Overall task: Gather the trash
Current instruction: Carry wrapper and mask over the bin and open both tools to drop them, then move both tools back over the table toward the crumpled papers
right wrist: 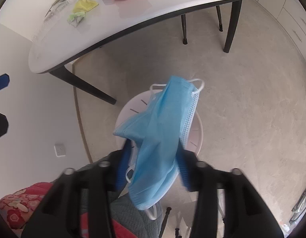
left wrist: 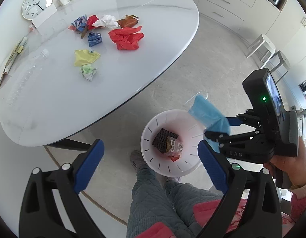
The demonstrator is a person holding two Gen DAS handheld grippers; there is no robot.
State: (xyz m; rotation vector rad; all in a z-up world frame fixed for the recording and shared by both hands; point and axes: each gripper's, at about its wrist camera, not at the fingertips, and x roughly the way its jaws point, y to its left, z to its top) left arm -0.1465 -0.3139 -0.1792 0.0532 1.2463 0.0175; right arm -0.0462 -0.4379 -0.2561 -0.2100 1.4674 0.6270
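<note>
Pale stone floor lies under a white oval table [left wrist: 113, 75] with dark legs. At six o'clock of the left wrist view sits a round white bin [left wrist: 153, 159] with slotted walls, already holding a dark mesh scrap and crumpled wrappers.

The right gripper [right wrist: 153, 166] hangs above the bin with a blue mask [right wrist: 160, 138] between its fingers; the jaws look parted and blurred, so the soft pleated cloth with white ear loops seems to be slipping free — a drop in progress, by appearance. The left gripper [left wrist: 151, 164] stands wide open and empty over the bin.

More trash [left wrist: 105, 33] waits at eleven o'clock on the table: crumpled paper in red, white, yellow and green, plus foil wrappers. The next move likely calls for a reach back there — light, springy wads that need a firm pinch.
</note>
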